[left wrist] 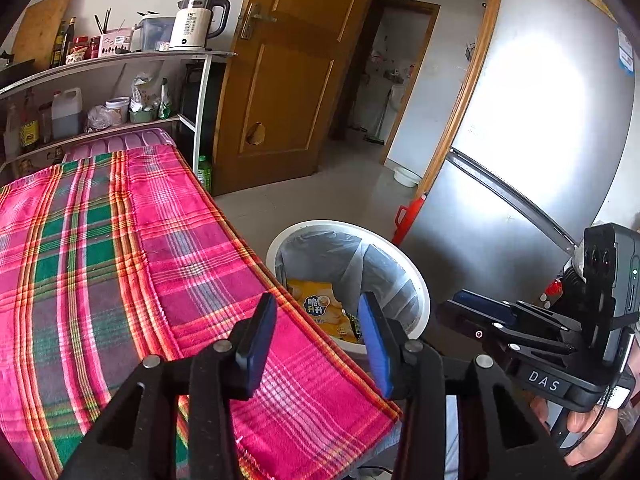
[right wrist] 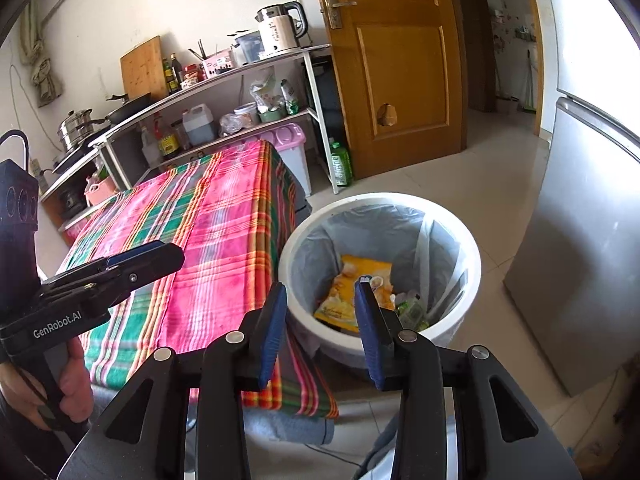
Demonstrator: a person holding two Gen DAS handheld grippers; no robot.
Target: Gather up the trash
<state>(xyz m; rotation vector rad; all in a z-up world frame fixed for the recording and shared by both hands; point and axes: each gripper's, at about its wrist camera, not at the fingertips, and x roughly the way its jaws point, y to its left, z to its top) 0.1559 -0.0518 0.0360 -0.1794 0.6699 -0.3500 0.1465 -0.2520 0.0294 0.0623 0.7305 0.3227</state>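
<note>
A white trash bin (left wrist: 416, 280) (right wrist: 468, 248) with a clear liner stands on the floor beside the table. A yellow snack bag (left wrist: 320, 308) (right wrist: 352, 288) and small green wrappers (right wrist: 412, 312) lie inside it. My left gripper (left wrist: 318, 320) is open and empty, above the table's right edge next to the bin. My right gripper (right wrist: 320, 300) is open and empty, over the bin's near rim. Each gripper shows in the other's view: the right one (left wrist: 460, 304) beside the bin, the left one (right wrist: 168, 256) over the cloth.
The table is covered with a pink and green plaid cloth (left wrist: 120, 260) (right wrist: 208, 232). A shelf with a kettle (left wrist: 198, 22) and bottles stands behind. A wooden door (right wrist: 400, 64) and a silver fridge (right wrist: 588, 220) flank the tiled floor.
</note>
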